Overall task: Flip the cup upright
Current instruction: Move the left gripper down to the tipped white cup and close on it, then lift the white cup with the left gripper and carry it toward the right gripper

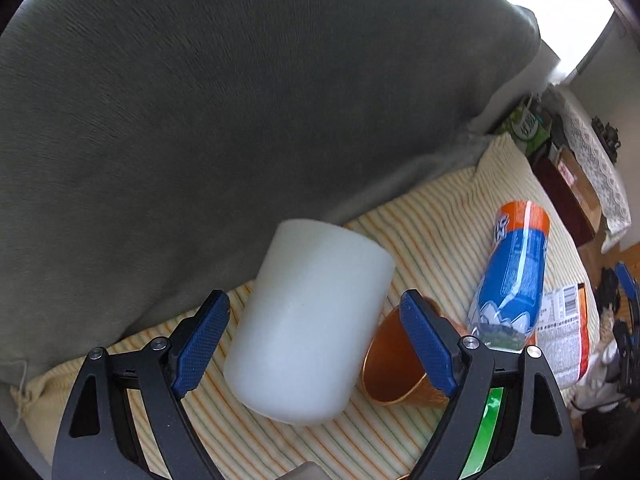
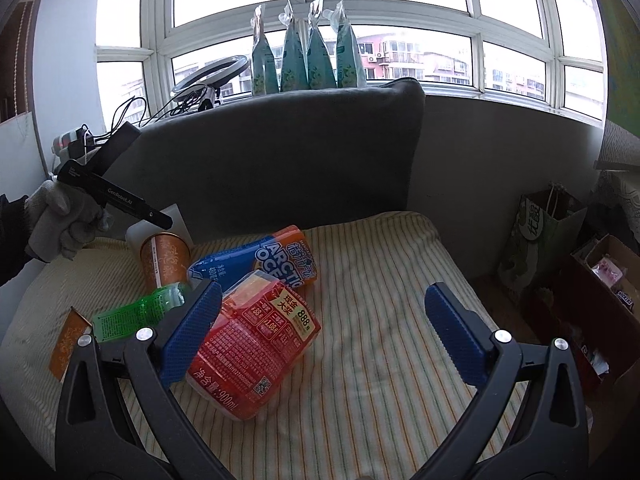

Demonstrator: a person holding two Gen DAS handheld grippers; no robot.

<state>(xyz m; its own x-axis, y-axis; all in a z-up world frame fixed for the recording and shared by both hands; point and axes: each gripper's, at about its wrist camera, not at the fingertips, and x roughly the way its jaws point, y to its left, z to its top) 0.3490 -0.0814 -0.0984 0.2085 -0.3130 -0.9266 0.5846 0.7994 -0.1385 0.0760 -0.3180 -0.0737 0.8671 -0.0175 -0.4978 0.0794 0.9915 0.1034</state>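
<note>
A white plastic cup (image 1: 308, 324) stands upside down and tilted on the striped cushion (image 1: 432, 216), closed base up. My left gripper (image 1: 316, 340) is open with its blue pads on either side of the cup, not touching it. An orange paper cup (image 1: 390, 364) lies on its side just right of it, mouth toward the camera. In the right wrist view the white cup (image 2: 138, 236) is mostly hidden behind the orange cup (image 2: 165, 258). My right gripper (image 2: 322, 332) is open and empty over the cushion.
A blue and orange Arctic Ocean bottle (image 2: 260, 260), a red 900 ml bottle (image 2: 256, 348) and a green bottle (image 2: 136, 314) lie on the cushion (image 2: 380, 280). A grey sofa back (image 2: 280, 152) rises behind. Bags and a cardboard box (image 2: 592, 280) stand at the right.
</note>
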